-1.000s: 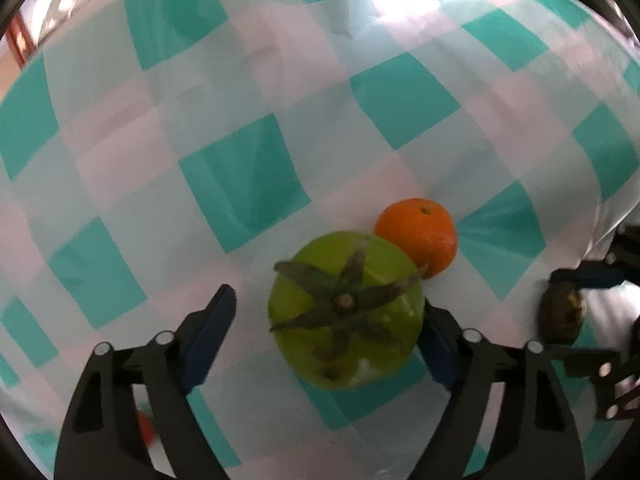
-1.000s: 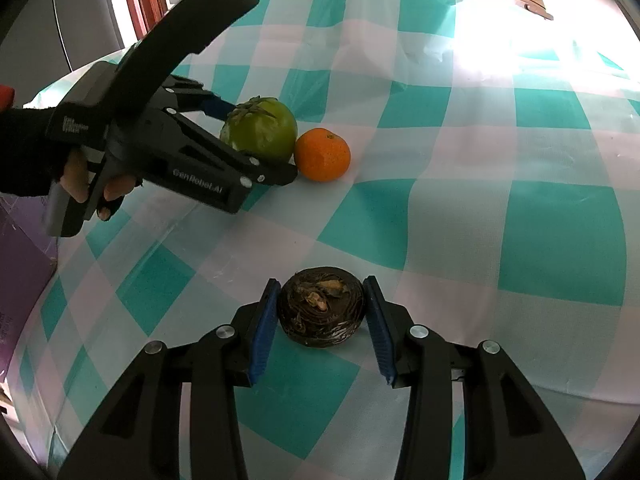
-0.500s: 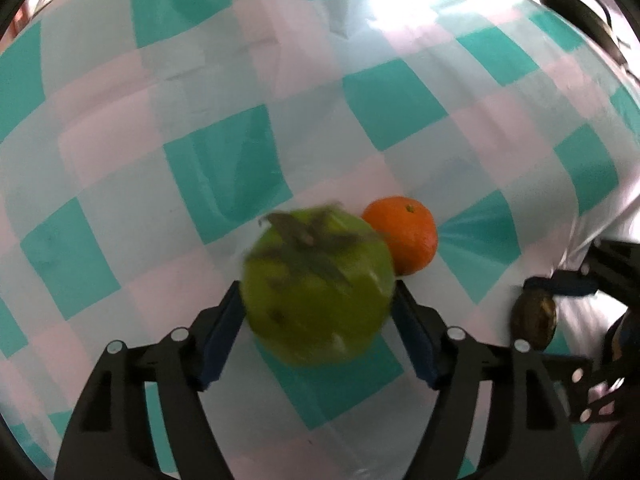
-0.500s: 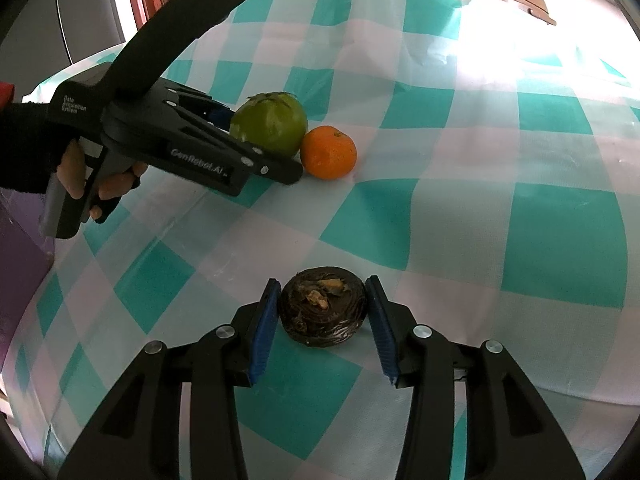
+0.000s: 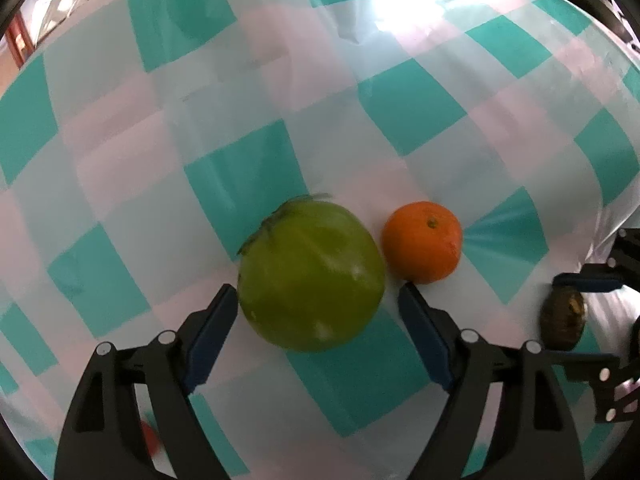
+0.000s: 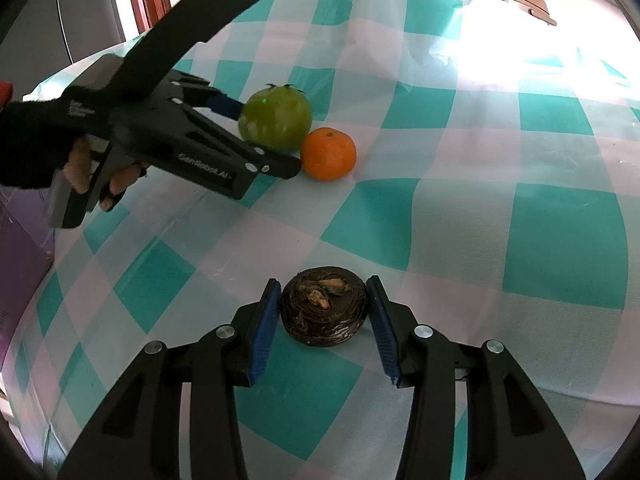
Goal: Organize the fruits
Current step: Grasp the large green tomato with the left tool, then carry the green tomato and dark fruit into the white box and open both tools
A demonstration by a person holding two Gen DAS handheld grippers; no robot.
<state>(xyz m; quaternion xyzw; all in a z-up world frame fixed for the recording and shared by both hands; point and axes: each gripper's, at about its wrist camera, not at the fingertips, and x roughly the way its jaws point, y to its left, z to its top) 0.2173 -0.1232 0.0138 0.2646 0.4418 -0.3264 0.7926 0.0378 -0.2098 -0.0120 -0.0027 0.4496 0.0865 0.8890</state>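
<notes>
Nearest the right-wrist camera, the right gripper is straddling a dark brown fruit lying on the checked bench; its jaws are standing slightly apart from the fruit's sides, not visibly squeezing it. Beyond the brown fruit and to its left, the left gripper is bracketing a green fruit — its jaws have just been opening, with the near pad at the skin and the other clear, so I judge the green fruit released and resting on the bench. Just past it, touching or nearly so, an orange is sitting.

The sorting seems partly done: green fruit and orange are grouped, the brown fruit is lying well apart. Only the right-wrist view is showing the person's hand on the left tool; only the left-wrist view is showing the gap at the jaws.
</notes>
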